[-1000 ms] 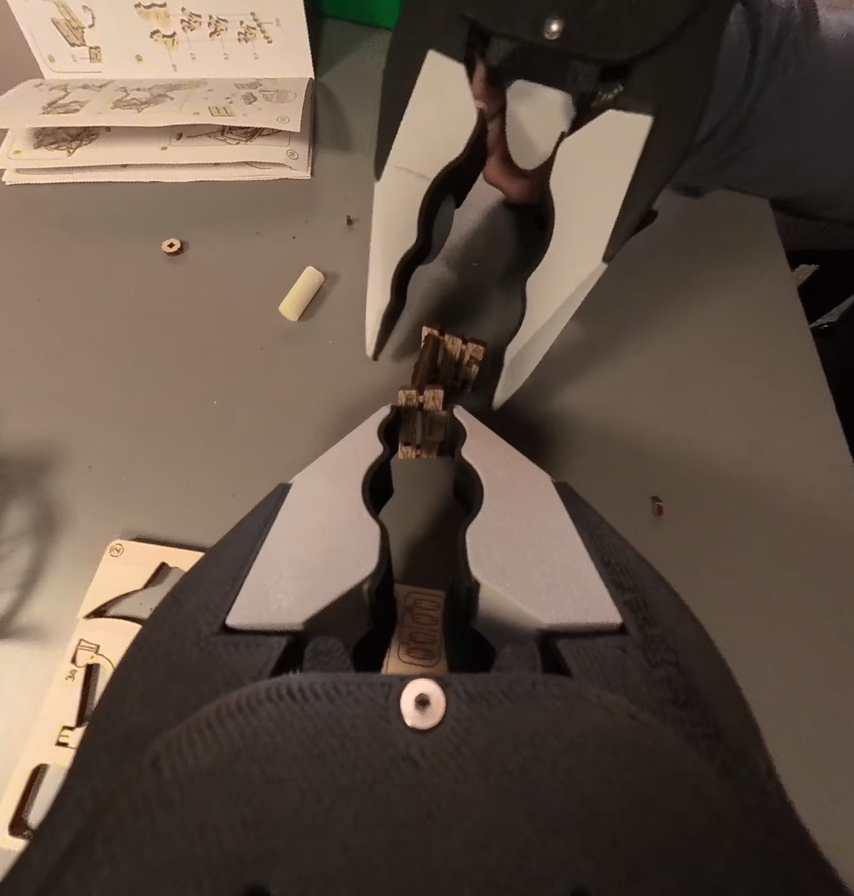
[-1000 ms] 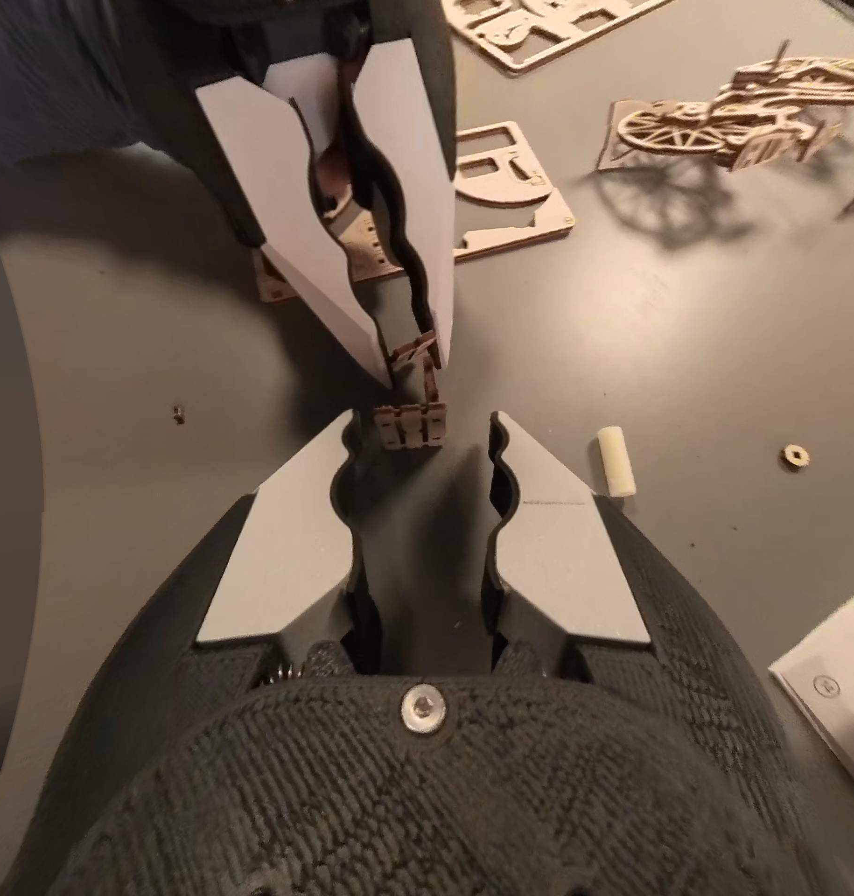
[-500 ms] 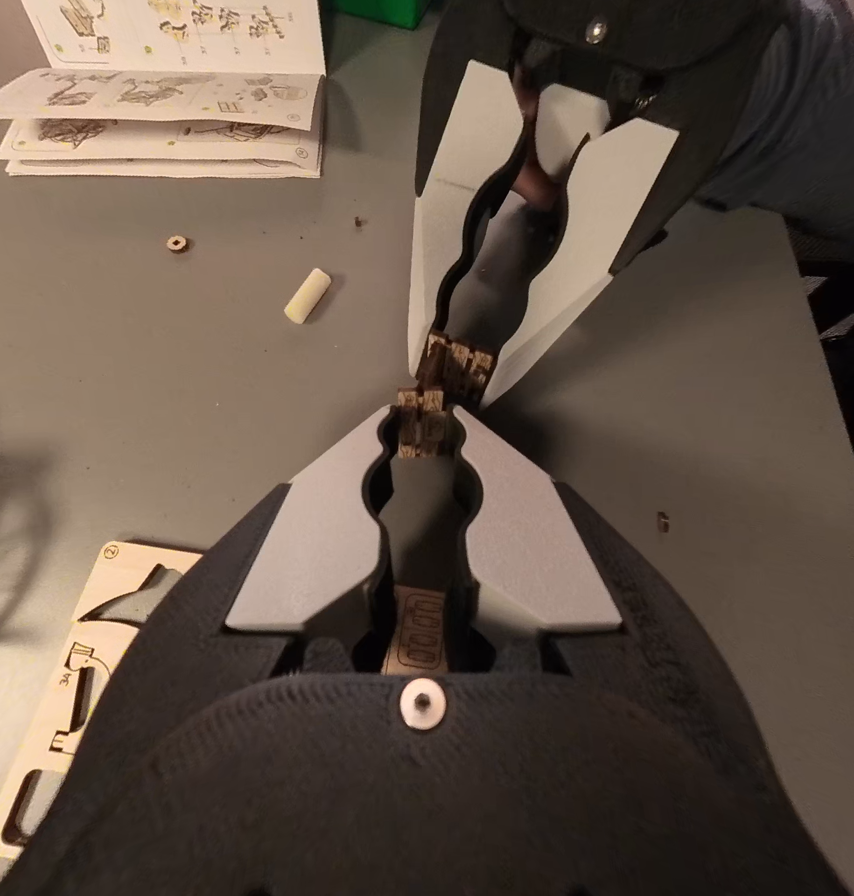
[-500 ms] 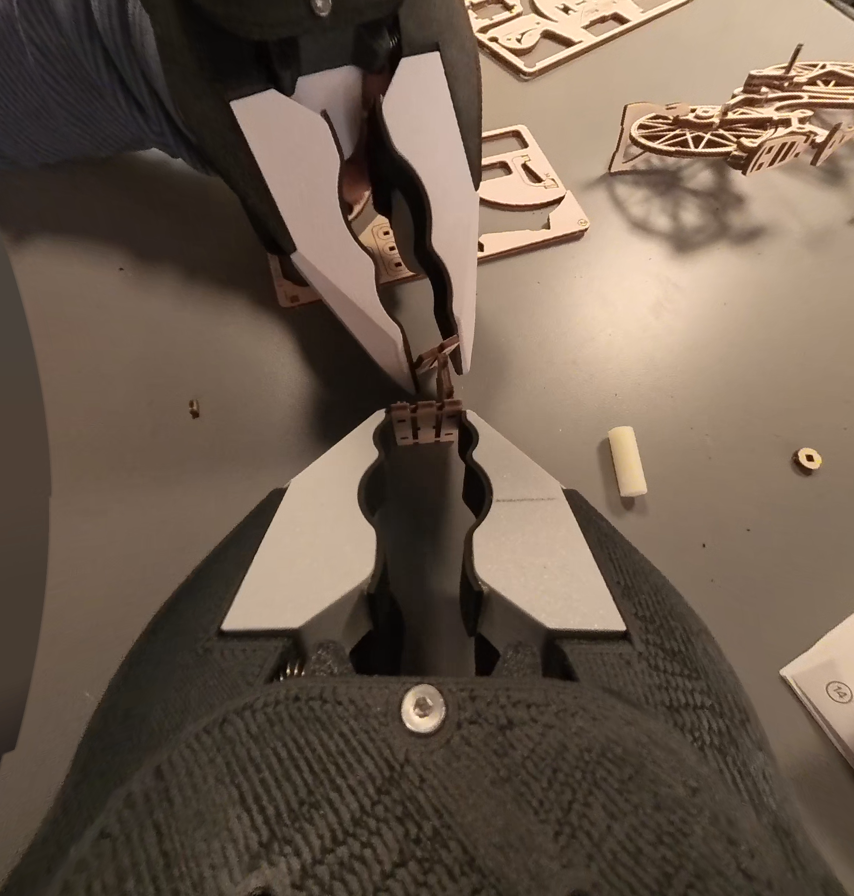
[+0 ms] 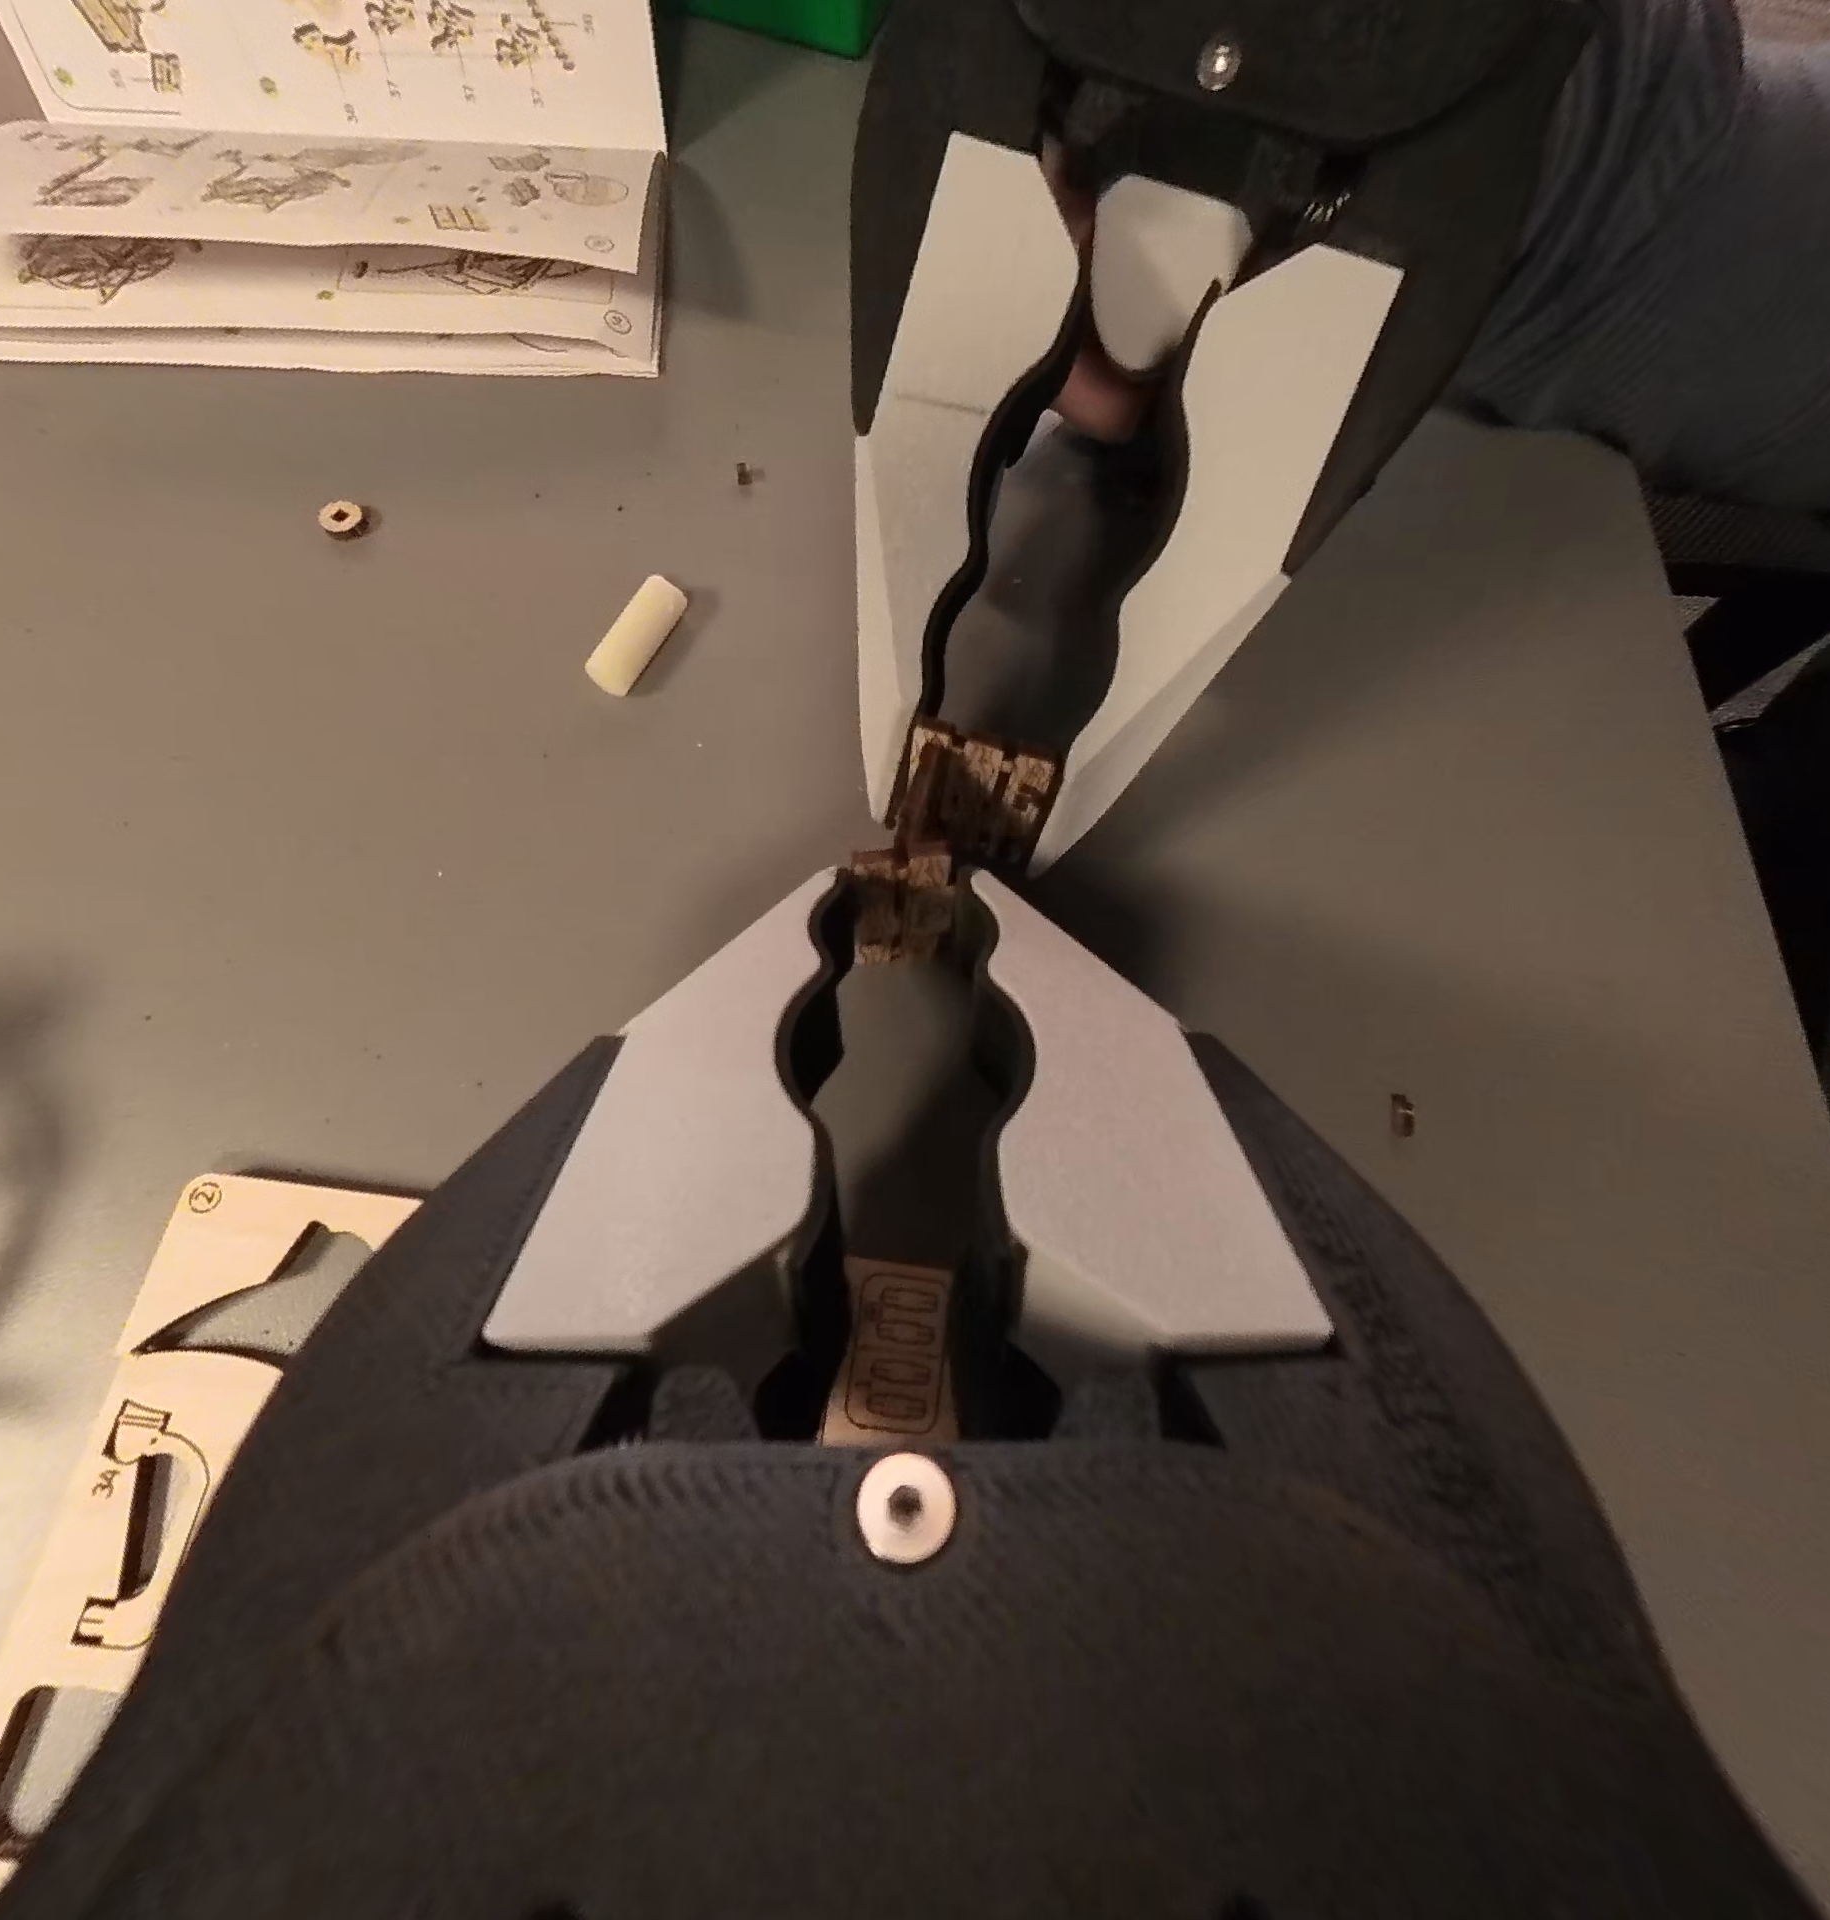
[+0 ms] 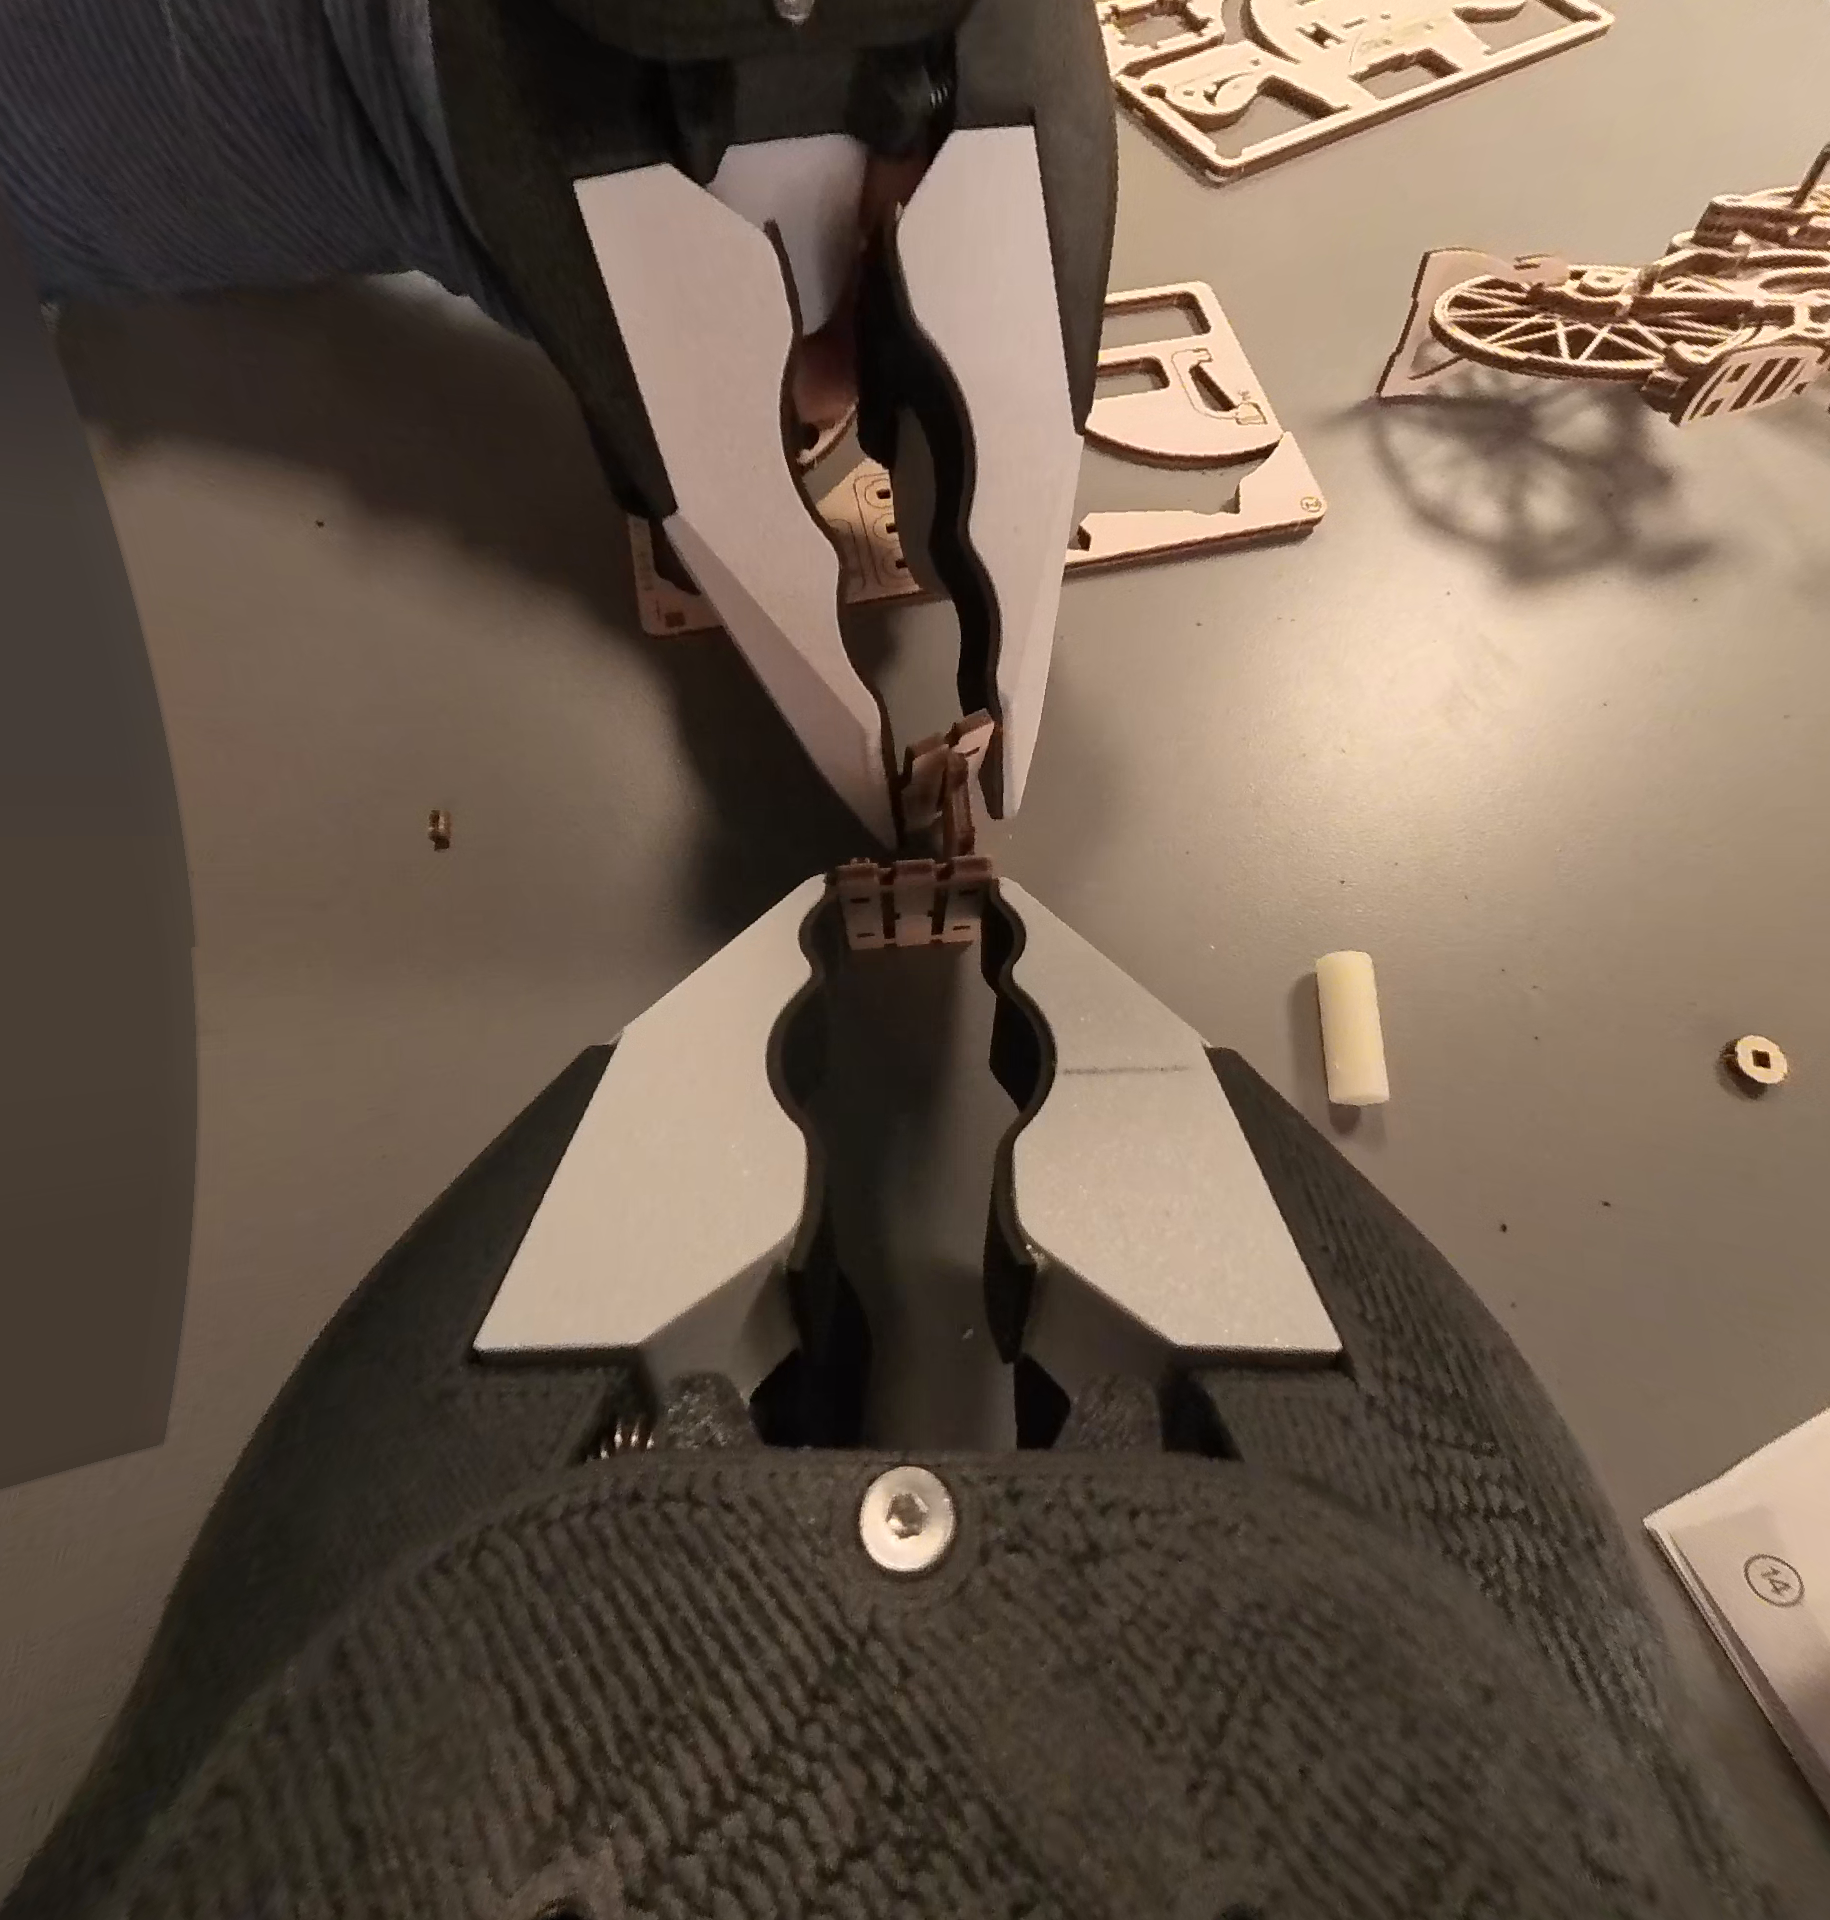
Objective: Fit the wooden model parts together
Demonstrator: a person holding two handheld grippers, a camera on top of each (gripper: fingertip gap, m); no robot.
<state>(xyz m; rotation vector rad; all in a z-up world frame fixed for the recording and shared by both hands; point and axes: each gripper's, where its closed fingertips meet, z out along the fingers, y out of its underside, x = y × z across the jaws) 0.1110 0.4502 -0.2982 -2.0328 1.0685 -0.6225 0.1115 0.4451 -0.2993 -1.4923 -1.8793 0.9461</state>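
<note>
My left gripper (image 5: 903,891) is shut on a small wooden part (image 5: 906,914) above the grey table (image 5: 371,883). My right gripper (image 6: 916,883) is shut on a slotted wooden block (image 6: 913,912). The two pieces touch tip to tip between the grippers, and I cannot tell how deep they are seated. In the left wrist view the right gripper (image 5: 968,821) comes in from the top with the block (image 5: 978,784). In the right wrist view the left gripper (image 6: 942,810) comes in from the top with its part (image 6: 942,774).
An instruction booklet (image 5: 308,187), a wooden washer (image 5: 342,516) and a cream cylinder (image 5: 636,647) lie at the far left. A wooden part sheet (image 5: 142,1455) lies under my left gripper. A built wooden wheeled model (image 6: 1669,312) and more part sheets (image 6: 1181,499) lie beyond. The tips of both grippers are at nearly the same place.
My right gripper was open around the slotted block one second ago and has shut on it. Both grippers have stayed close together since.
</note>
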